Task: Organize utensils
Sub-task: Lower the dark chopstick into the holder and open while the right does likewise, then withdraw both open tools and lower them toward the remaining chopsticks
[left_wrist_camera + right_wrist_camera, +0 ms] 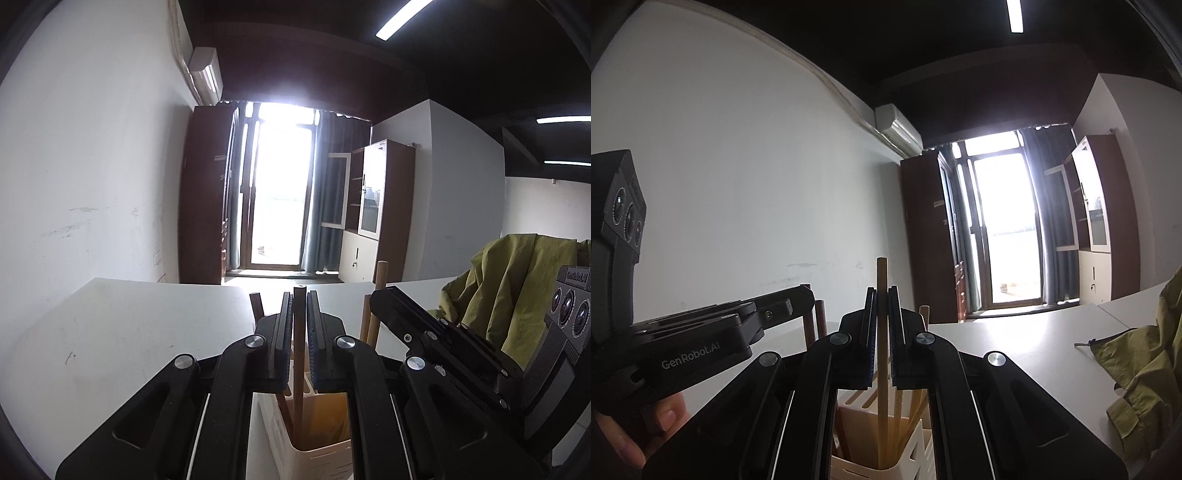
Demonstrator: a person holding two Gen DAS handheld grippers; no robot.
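Utensil holder (pixel 321 450), cream slotted, stands on white table (pixel 129 332) directly below both grippers. Left gripper (pixel 299 306) clamped on dark wooden stick (pixel 298 369); right gripper (pixel 882 302) clamped on pale stick (pixel 882 369); both sticks upright, lower ends inside holder. Olive cloth (pixel 1145 376) right; bare tabletop stretches beyond toward far edge, bright door (pixel 280 192).

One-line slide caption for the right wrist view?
Right gripper shut on a light wooden stick, its lower end inside the cream slotted plastic holder; left gripper alongside.

White table (pixel 140 332), cream utensil holder (pixel 317 454), olive jacket (pixel 517 280)
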